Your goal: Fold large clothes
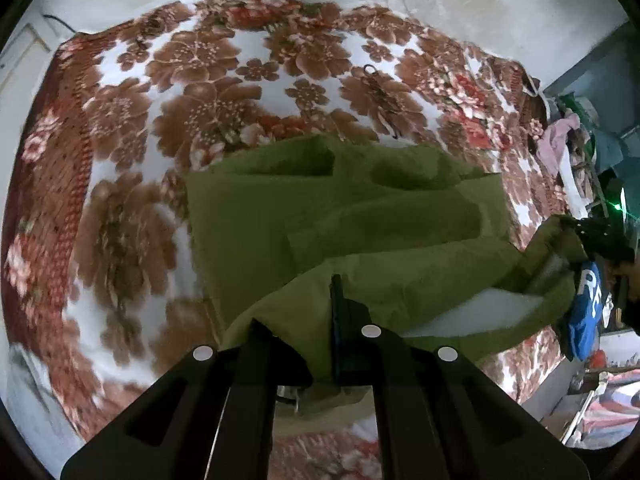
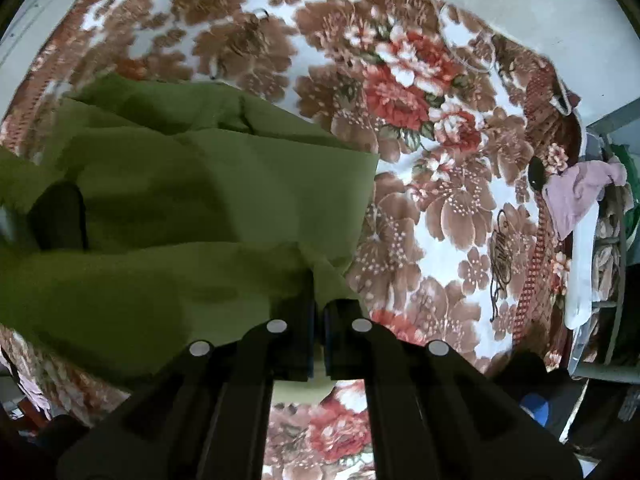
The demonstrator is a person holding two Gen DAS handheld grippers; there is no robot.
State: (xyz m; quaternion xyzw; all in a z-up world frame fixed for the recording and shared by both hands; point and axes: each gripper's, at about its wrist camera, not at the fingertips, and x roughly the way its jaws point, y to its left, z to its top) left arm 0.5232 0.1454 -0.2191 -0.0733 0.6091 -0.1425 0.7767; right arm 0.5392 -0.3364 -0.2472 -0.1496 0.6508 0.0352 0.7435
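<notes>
On the bed's flowered blanket [image 1: 120, 208] lies the green garment [image 1: 340, 208], partly folded, its near edge lifted. The left gripper [image 1: 316, 320] is clamped on that edge at six o'clock; the right gripper [image 2: 318, 312] pinches its corner, blanket showing toward three o'clock.

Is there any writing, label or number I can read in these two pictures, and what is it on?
"R" and partly "P" or "F": large white letters on a blue garment at the right edge of the left wrist view; the word is cut off and cannot be read whole.
Green cloth: no writing or label visible.
Floral blanket: pattern only, no writing.
Nothing else is legible in either view.
</notes>
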